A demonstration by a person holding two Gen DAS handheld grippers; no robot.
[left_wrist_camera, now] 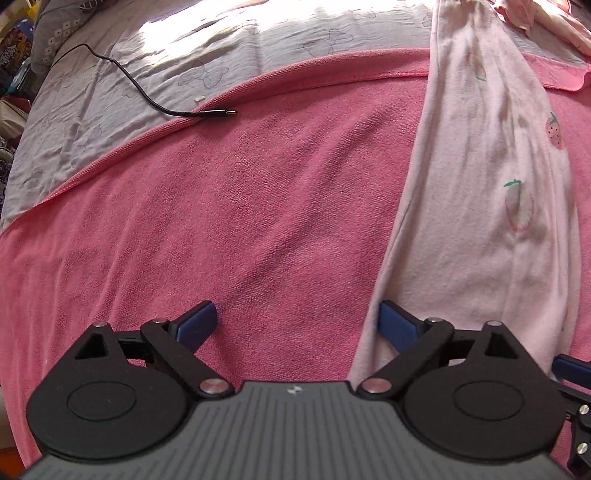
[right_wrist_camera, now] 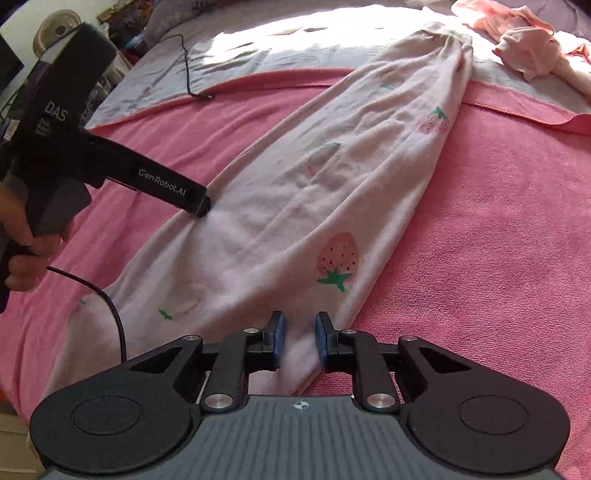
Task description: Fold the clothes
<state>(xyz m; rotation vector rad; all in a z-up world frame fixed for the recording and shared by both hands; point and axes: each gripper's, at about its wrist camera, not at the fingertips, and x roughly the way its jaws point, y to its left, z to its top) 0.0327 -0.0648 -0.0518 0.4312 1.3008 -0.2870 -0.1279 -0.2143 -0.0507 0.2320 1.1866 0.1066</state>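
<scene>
A pale pink garment with strawberry prints (right_wrist_camera: 332, 177) lies stretched out on a pink towel (right_wrist_camera: 498, 221) spread over the bed. My right gripper (right_wrist_camera: 300, 330) hovers over the garment's near end, jaws only a little apart, with flat cloth showing in the gap and no pad pressing on it. My left gripper (left_wrist_camera: 298, 317) stands wide open over the towel, its right finger (left_wrist_camera: 397, 321) at the garment's (left_wrist_camera: 480, 184) left edge. In the right wrist view a hand (right_wrist_camera: 33, 236) holds the left gripper (right_wrist_camera: 202, 208), whose tip meets that edge.
A black cable with a plug (left_wrist_camera: 218, 112) lies across the towel's far edge and the grey printed sheet (left_wrist_camera: 147, 74). More pink clothes (right_wrist_camera: 528, 48) are heaped at the far right. The left gripper's cable (right_wrist_camera: 110, 306) trails over the towel. Clutter and a fan (right_wrist_camera: 55, 29) stand beyond the bed's left side.
</scene>
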